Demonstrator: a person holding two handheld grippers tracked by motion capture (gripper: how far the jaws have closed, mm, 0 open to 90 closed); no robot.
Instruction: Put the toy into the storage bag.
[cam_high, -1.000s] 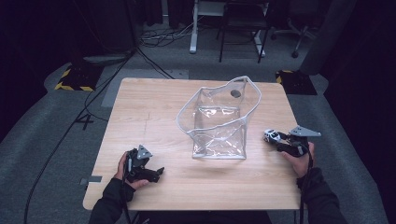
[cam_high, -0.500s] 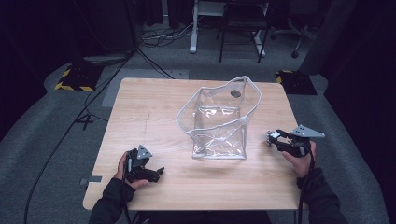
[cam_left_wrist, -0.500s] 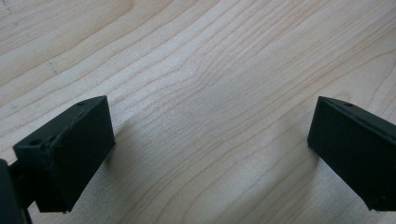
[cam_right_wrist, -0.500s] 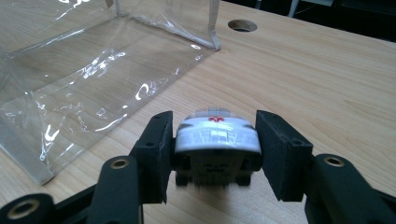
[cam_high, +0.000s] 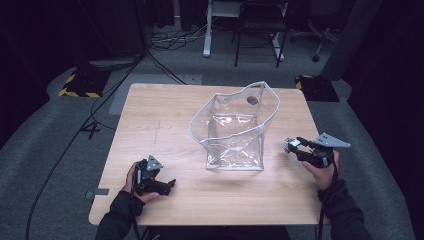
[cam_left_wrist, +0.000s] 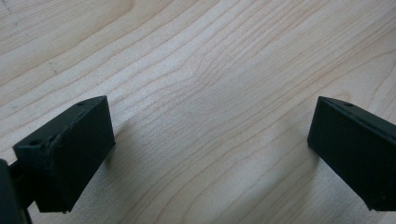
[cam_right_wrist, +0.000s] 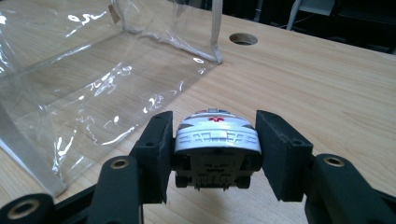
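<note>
A clear plastic bag (cam_high: 235, 131) with a white rim stands open in the middle of the wooden table (cam_high: 150, 115). In the right gripper view the bag (cam_right_wrist: 93, 79) lies just ahead and to the left. My right gripper (cam_high: 296, 146) hovers to the right of the bag, shut on a small white toy car (cam_right_wrist: 217, 137) with a red mark on top. The car (cam_high: 291, 144) sits between the jaws, above the tabletop. My left gripper (cam_high: 167, 186) rests near the front left of the table. Its jaws are wide open (cam_left_wrist: 210, 140) over bare wood.
A round cable hole (cam_high: 252, 100) in the table shows behind the bag (cam_right_wrist: 243, 38). Beyond the table are a dark floor with cables, a desk frame and chairs. Bare wood surrounds both grippers.
My right gripper has drifted slightly to the right with the toy car in it. The left gripper and the bag have not moved.
</note>
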